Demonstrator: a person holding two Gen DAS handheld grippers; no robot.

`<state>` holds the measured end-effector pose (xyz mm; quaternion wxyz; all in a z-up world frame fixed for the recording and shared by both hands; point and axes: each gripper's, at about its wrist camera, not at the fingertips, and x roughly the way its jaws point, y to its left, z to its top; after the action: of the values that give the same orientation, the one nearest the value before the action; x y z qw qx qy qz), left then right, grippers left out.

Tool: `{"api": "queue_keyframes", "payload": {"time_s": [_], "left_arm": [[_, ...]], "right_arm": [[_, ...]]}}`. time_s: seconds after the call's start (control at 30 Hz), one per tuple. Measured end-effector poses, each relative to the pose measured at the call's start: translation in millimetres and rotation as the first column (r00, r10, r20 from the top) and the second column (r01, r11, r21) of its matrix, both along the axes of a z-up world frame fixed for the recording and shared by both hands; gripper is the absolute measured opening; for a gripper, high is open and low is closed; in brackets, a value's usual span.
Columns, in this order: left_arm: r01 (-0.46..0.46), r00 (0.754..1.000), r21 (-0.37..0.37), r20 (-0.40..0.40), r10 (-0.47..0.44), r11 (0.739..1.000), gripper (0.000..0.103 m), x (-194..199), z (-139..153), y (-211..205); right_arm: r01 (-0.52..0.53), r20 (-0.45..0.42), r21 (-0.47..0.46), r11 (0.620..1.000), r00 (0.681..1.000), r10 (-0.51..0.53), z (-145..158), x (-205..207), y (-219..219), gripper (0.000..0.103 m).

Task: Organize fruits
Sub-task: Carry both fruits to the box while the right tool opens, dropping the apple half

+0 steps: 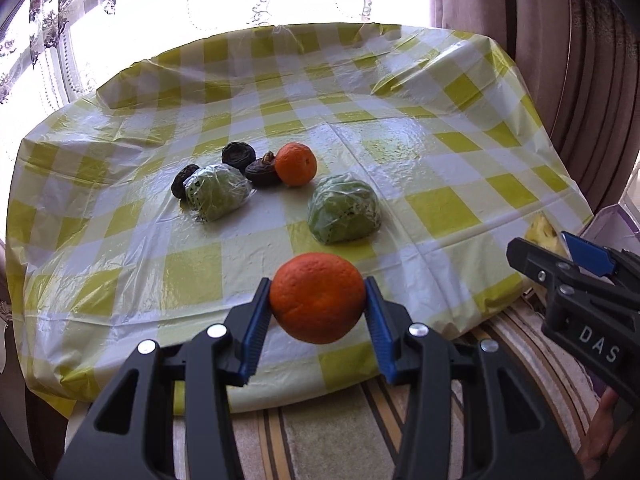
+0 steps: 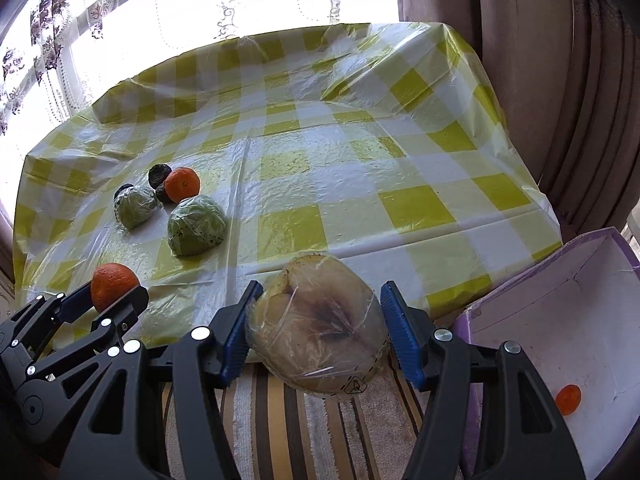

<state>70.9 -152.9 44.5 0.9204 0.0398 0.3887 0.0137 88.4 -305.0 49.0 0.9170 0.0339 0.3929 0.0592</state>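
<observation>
In the left wrist view, the left claw (image 1: 318, 304) is clenched on an orange (image 1: 317, 297) at the lower centre of the frame, its blue pads pressing the fruit from both sides, held above the near edge of the desk (image 1: 440, 208) with its yellow-and-white checked plastic cover. Further up the frame, left of centre, the rest of the fruit lies on the desk: a second orange (image 1: 296, 163) touching a dark round fruit (image 1: 262, 172), another dark fruit (image 1: 239, 155) just behind, a third (image 1: 184, 179) at the left of the cluster against a green fruit wrapped in film (image 1: 218, 192), and a second wrapped green fruit (image 1: 344, 208) a little apart to the right. The right claw (image 1: 560, 258) enters at the right edge of this frame. In the right wrist view, the right claw (image 2: 320, 316) is grasping a large pale yellowish fruit wrapped in clear film (image 2: 320, 320), bottom centre, over the desk's near edge and a striped rug (image 2: 280, 420). At the lower right stands an open white box with purple sides (image 2: 560, 320), beside the desk, with one small orange (image 2: 568, 399) lying in its lower corner. The left claw with its orange (image 2: 114, 285) shows at the lower left.
</observation>
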Motion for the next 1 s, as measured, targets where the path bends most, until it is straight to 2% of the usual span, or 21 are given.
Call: {"api": "queue_keyframes", "payload": {"time_s": [0.6, 1.0], "left_arm": [[0.117, 0.993, 0.031, -0.028, -0.116, 0.993, 0.046, 2, -4, -58], [0.226, 0.973, 0.043, -0.047, -0.224, 0.973, 0.046, 4, -7, -108]], "right_arm": [[0.107, -0.024, 0.033, 0.994, 0.994, -0.106, -4, -13, -73, 0.060], [0.208, -0.053, 0.036, 0.977, 0.977, -0.206, -13, -21, -133, 0.060]]}}
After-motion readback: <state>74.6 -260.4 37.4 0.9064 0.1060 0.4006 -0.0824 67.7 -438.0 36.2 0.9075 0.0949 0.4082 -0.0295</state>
